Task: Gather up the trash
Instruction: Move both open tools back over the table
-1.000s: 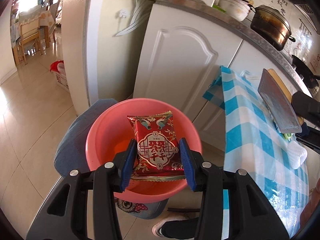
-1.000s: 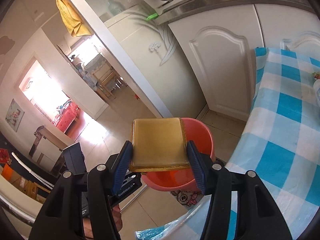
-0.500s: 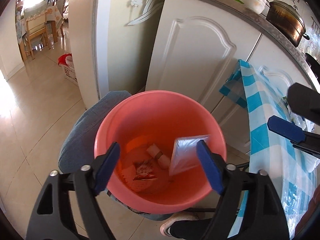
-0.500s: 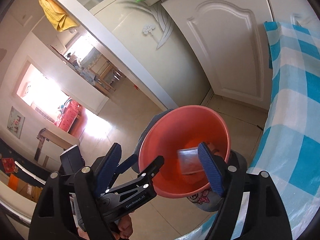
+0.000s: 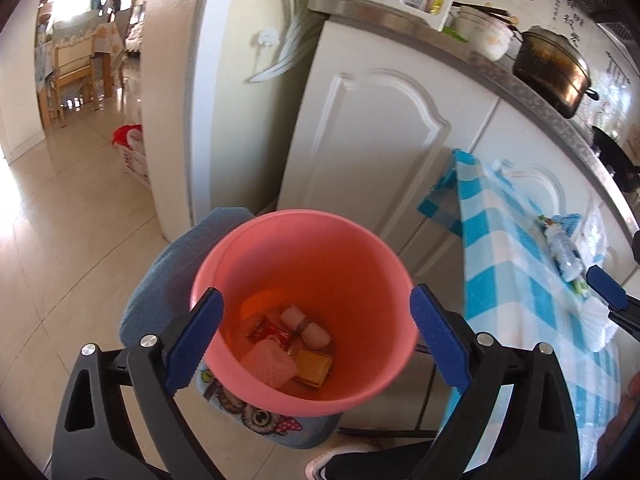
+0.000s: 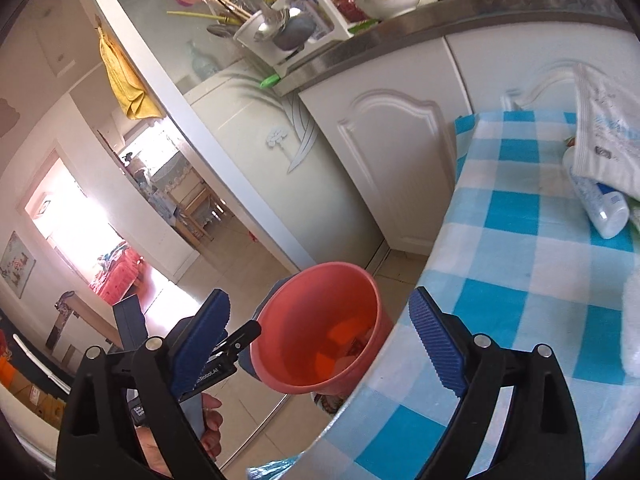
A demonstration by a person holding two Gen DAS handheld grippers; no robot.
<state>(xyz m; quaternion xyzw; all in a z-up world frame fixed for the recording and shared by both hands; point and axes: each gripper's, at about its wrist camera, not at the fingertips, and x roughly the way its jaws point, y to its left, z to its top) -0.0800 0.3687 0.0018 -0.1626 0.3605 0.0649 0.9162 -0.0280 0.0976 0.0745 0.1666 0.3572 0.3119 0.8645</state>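
A pink bucket stands on the floor beside the table. In it lie a red snack packet, a gold packet, a pink foam net and white scraps. My left gripper hangs above the bucket's mouth, its jaws opening with nothing between them. My right gripper is above the table's corner next to the bucket, its jaws also opening and empty. On the checked cloth lie a white bottle and a plastic wrapper.
The bucket rests on a blue-grey cushion. White cabinets stand behind it, with a pot and dishes on the counter. A person's shoe is below the bucket. A hand holds the left gripper.
The left gripper let go of the red packet and the right let go of the gold packet; both now lie in the bucket. Both jaws spread wide. The right gripper swung toward the table.
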